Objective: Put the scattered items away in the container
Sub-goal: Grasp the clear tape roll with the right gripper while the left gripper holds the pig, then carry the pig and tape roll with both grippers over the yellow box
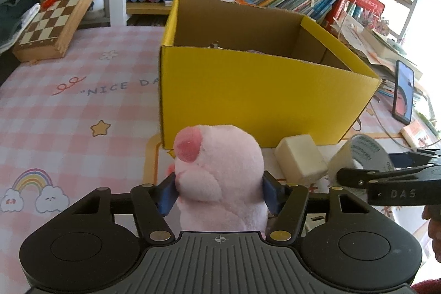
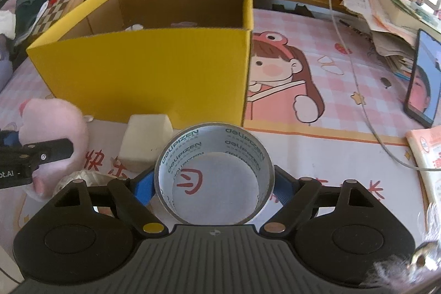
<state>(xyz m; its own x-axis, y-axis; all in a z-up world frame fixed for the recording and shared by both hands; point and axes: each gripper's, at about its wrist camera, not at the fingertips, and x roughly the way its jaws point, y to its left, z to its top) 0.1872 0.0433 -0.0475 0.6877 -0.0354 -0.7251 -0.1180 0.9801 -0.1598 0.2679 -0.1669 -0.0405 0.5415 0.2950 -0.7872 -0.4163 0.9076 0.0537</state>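
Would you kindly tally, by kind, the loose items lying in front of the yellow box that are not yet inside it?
Plush toys: 1, the pink plush, between the left tool's pads.
Tape rolls: 1, the tape roll, between the right tool's pads.
Cream blocks: 1, the cream block, lying free by the yellow box.
Total: 3

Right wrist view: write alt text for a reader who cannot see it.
The right gripper has its blue fingers closed on a roll of tape on a pink cartoon tablecloth. Just behind stand an open yellow cardboard box and a white block; at left, the left gripper holds a pink plush toy.
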